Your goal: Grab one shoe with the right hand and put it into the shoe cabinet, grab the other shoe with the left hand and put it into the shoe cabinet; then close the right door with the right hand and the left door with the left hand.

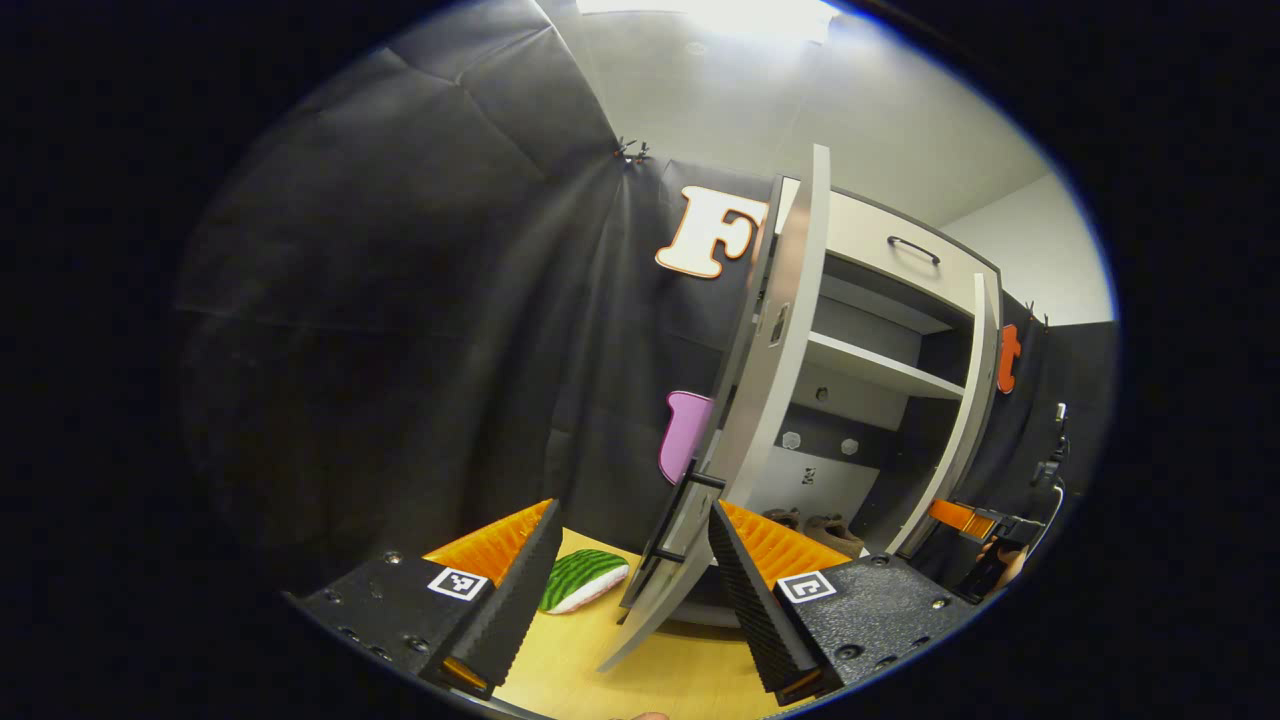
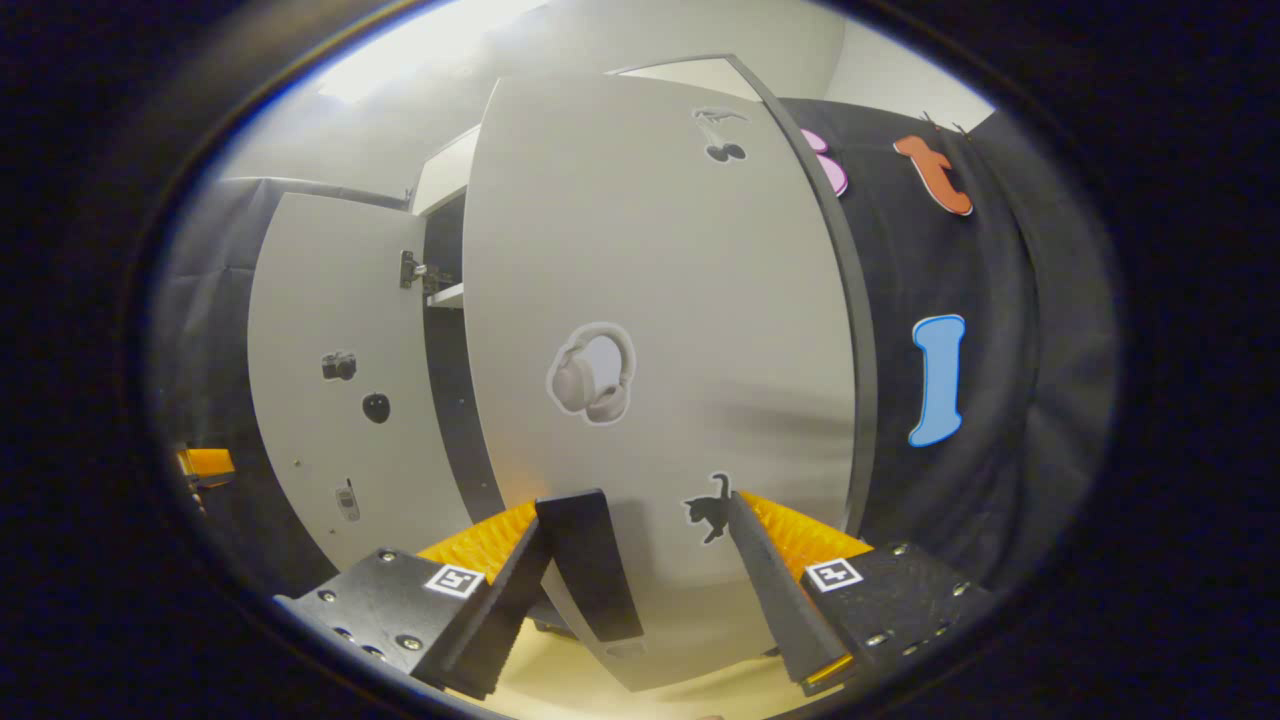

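Shoes [image 1: 815, 528] sit low inside the shoe cabinet [image 1: 905, 262], on its bottom level, at about 4 o'clock from centre in the left gripper view, so the placing steps look done and door closing is the step in hand.

Left gripper [image 1: 630, 590]: tongs apart, straddling the lower edge of the left door [image 1: 770, 400] near its dark handle [image 1: 672, 520]; neither finger clearly pressing. That door stands well ajar, edge-on to the camera.

Right gripper [image 2: 650, 570]: tongs apart, right up against the outer face of the right door [image 2: 660, 330], which carries a headphone sticker [image 2: 592, 372] and a cat sticker [image 2: 708, 508]. Contact cannot be told.

Risks, as judged:
- Open fingers could slip off the left door's thin edge during a push (a glancing angle would cause it), or snag on the handle.
- Both doors swinging shut together might clash at the meeting edge.
- A protruding shoe toe could block full closure.
- A watermelon-patterned item [image 1: 582, 580] lies on the floor at 7 o'clock, near the door's sweep.
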The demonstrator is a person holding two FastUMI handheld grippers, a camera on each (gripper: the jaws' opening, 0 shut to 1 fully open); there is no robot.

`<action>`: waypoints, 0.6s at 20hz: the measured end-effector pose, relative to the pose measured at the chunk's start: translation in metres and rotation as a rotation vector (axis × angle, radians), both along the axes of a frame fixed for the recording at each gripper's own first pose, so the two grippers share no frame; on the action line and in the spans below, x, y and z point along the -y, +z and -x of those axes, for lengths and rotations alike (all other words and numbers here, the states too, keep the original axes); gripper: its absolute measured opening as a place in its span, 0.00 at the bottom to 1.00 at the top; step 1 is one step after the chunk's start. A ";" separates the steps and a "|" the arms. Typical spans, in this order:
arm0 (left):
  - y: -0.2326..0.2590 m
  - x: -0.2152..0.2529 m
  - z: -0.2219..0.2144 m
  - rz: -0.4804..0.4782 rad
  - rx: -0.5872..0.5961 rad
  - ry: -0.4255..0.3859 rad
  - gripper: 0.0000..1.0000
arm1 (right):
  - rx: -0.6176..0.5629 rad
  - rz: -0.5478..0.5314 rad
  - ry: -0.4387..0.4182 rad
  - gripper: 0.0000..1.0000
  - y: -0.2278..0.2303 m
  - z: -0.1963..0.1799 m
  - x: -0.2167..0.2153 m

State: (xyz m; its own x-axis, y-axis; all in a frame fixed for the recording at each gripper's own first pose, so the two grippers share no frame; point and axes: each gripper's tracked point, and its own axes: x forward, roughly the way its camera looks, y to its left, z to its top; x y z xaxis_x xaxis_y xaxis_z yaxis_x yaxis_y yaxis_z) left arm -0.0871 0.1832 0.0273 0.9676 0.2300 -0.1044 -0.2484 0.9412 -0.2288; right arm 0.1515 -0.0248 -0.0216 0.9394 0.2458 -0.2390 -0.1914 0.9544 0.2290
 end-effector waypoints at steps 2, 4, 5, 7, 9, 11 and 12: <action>0.000 -0.006 0.002 0.004 0.000 0.017 0.90 | 0.006 -0.001 0.000 1.00 -0.002 -0.010 -0.006; -0.002 -0.013 0.004 0.004 -0.005 0.035 0.90 | 0.003 -0.005 -0.003 0.99 -0.007 -0.015 -0.009; -0.003 -0.018 0.006 0.003 -0.007 0.044 0.90 | 0.002 -0.011 -0.002 0.98 -0.009 -0.020 -0.013; -0.004 -0.022 0.010 0.001 -0.010 0.058 0.90 | -0.003 -0.028 -0.002 1.00 -0.011 -0.027 -0.020; -0.003 -0.027 0.009 0.000 -0.011 0.068 0.90 | -0.005 -0.042 -0.004 1.00 -0.012 -0.033 -0.028; -0.003 -0.032 0.010 -0.003 -0.013 0.079 0.90 | -0.001 -0.048 -0.010 1.00 -0.014 -0.034 -0.030; -0.003 -0.034 0.010 -0.003 -0.015 0.084 0.90 | 0.003 -0.044 -0.013 1.00 -0.015 -0.038 -0.032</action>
State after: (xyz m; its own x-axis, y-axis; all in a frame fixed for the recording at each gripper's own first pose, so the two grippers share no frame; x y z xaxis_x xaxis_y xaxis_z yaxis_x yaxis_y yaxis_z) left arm -0.0975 0.2172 0.0242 0.9432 0.3108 -0.1174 -0.3300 0.9176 -0.2215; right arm 0.1892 0.0077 -0.0363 0.9432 0.2442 -0.2253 -0.1803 0.9458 0.2702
